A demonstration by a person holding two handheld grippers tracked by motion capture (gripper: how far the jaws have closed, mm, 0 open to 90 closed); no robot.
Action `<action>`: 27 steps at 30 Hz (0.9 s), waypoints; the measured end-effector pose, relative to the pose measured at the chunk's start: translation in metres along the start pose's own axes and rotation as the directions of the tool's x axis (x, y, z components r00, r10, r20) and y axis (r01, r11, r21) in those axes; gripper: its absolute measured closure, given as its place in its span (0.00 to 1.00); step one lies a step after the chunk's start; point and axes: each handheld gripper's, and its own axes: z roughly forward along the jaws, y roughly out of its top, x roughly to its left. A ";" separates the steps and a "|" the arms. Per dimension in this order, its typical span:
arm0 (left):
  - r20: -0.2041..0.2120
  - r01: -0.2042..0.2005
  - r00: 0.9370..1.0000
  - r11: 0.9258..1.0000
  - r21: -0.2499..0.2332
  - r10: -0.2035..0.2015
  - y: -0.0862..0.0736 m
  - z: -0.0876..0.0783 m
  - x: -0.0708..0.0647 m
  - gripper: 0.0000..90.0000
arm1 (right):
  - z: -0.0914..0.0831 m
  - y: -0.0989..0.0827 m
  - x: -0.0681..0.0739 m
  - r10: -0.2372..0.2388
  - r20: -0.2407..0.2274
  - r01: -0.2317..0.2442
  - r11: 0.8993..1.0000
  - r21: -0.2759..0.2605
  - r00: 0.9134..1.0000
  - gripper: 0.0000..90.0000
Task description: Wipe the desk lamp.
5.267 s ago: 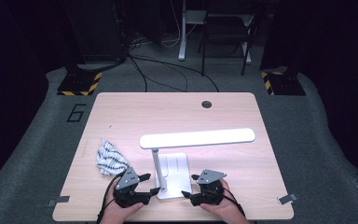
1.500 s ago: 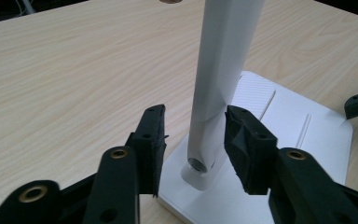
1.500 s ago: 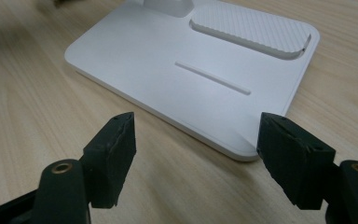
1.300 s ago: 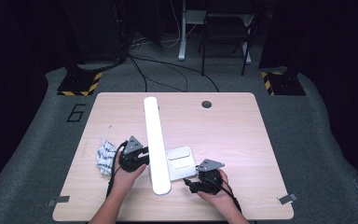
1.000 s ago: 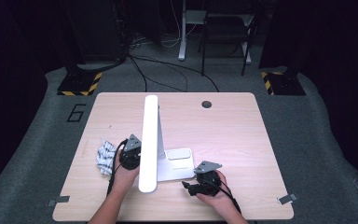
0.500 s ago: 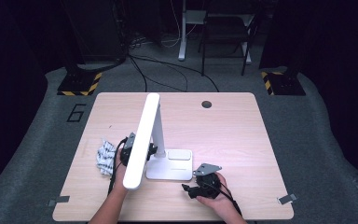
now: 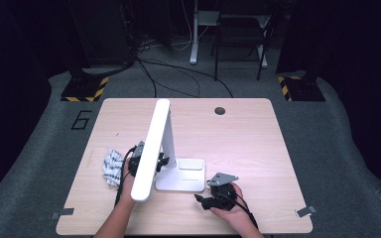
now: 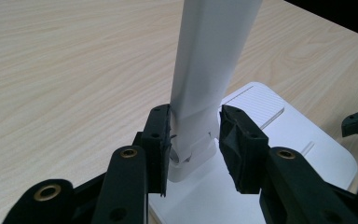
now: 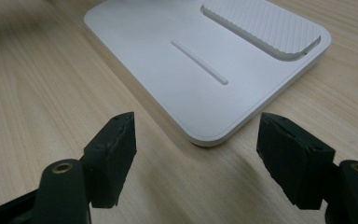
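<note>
A white desk lamp stands on the table, its flat base (image 7: 184,177) near the front middle and its long head (image 7: 152,144) running from far to near above my left hand. My left gripper (image 7: 159,161) sits at the foot of the lamp's upright post (image 8: 205,84). Its jaws have just been opening: the post stands between them, with a gap at the right pad (image 8: 235,140), so my left gripper (image 8: 193,136) is open. My right gripper (image 7: 203,200) rests on the table right of the base, open, with the base's corner (image 9: 205,135) just beyond its empty jaws (image 9: 196,140).
A crumpled patterned cloth (image 7: 111,166) lies left of my left hand. The wooden table (image 7: 248,144) has a round cable hole (image 7: 220,110) at the far edge. Dark floor, cables and stands lie beyond it.
The lamp head, earlier lying across the table, now runs front to back, and in the last second its near end swung left over my left hand. Both hands stayed put.
</note>
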 end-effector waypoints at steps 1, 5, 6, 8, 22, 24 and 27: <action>0.001 -0.003 1.000 1.000 0.000 0.003 0.000 -0.001 0.000 0.71 | 0.000 0.000 0.000 0.002 0.001 -0.002 1.000 -0.002 1.000 0.31; 0.010 -0.009 1.000 1.000 0.009 0.009 -0.002 0.000 0.002 0.71 | -0.002 0.001 0.000 0.007 -0.001 -0.007 1.000 -0.008 1.000 0.31; 0.010 -0.009 1.000 1.000 0.009 0.009 -0.002 0.000 0.002 0.70 | -0.002 0.001 0.000 0.007 -0.002 -0.007 1.000 -0.011 1.000 0.31; 0.008 -0.001 1.000 1.000 -0.007 0.001 -0.001 0.002 0.002 0.69 | -0.004 0.000 0.000 0.015 -0.002 -0.015 1.000 -0.016 1.000 0.31; 0.013 -0.002 1.000 1.000 -0.008 0.002 0.000 0.009 0.005 0.71 | -0.006 -0.001 -0.003 0.026 -0.002 -0.026 0.999 -0.022 1.000 0.31; 0.017 -0.006 1.000 1.000 0.001 0.006 0.000 0.007 0.005 0.71 | -0.007 -0.001 -0.004 0.021 -0.004 -0.021 0.999 -0.026 1.000 0.31; 0.020 -0.010 1.000 1.000 0.012 0.010 -0.002 0.006 0.003 0.71 | -0.007 -0.001 -0.004 0.022 -0.006 -0.022 0.999 -0.028 1.000 0.31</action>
